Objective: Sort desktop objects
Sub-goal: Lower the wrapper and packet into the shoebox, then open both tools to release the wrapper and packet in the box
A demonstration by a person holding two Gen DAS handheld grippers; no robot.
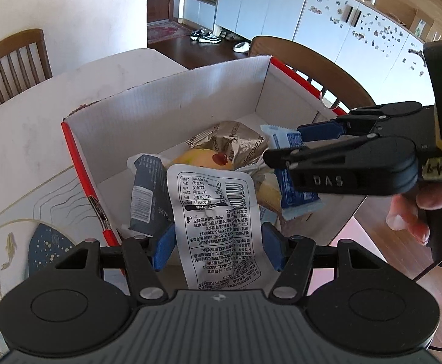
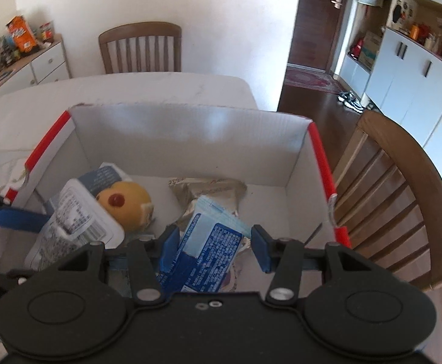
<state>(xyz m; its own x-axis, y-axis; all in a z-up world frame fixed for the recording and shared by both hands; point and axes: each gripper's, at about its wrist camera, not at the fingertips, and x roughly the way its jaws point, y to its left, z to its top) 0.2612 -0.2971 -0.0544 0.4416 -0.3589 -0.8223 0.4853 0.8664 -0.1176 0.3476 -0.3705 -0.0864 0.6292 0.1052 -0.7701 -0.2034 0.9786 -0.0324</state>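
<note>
One packet [image 1: 218, 227] within left gripper [image 1: 218, 247]

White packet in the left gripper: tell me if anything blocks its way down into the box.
Nothing blocks the open top. The white packet hangs over the box, but a dark packet and yellow toy already lie right beneath it.

Matt corrugated cardboard box [image 1: 172, 97], glossy plastic packet [image 1: 215, 212]
</note>
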